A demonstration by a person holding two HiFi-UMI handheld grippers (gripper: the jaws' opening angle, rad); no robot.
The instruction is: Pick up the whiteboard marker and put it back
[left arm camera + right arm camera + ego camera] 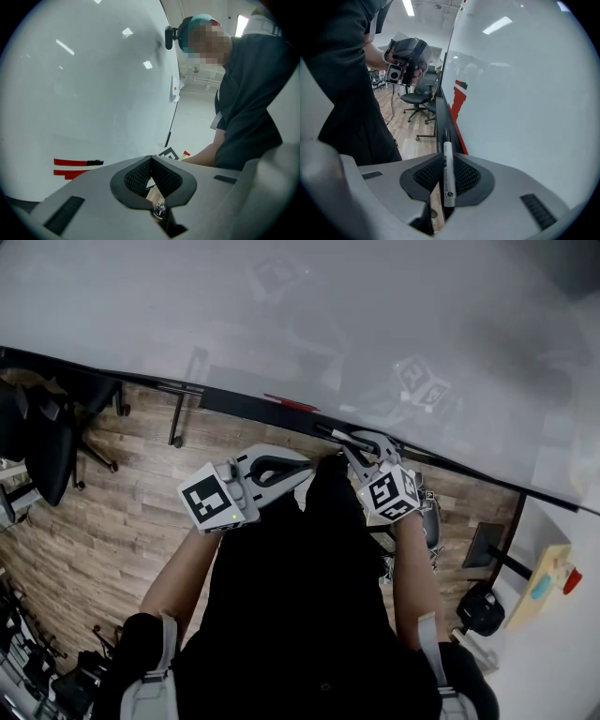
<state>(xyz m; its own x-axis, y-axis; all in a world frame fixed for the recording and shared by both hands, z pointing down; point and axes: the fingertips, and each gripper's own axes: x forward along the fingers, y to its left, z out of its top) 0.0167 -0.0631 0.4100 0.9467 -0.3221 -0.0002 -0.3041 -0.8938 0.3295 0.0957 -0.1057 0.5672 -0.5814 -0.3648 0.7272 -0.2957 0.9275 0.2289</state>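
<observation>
Marker (448, 173): gripped between fingers of right gripper (448, 158). Long axis ran along fingers, dark end forward, in line with whiteboard ledge (439, 112). Contact with ledge unclear. Left gripper (151, 161): fingers closed, empty, set back from ledge. Right hand nearer.

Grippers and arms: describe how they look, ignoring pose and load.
The left gripper and right gripper are light grey moulded shells; their fingers carry black ribbed pads. Each bears a white cube of black square markers. The person wears a black short-sleeved top and grey shoulder straps.
</observation>
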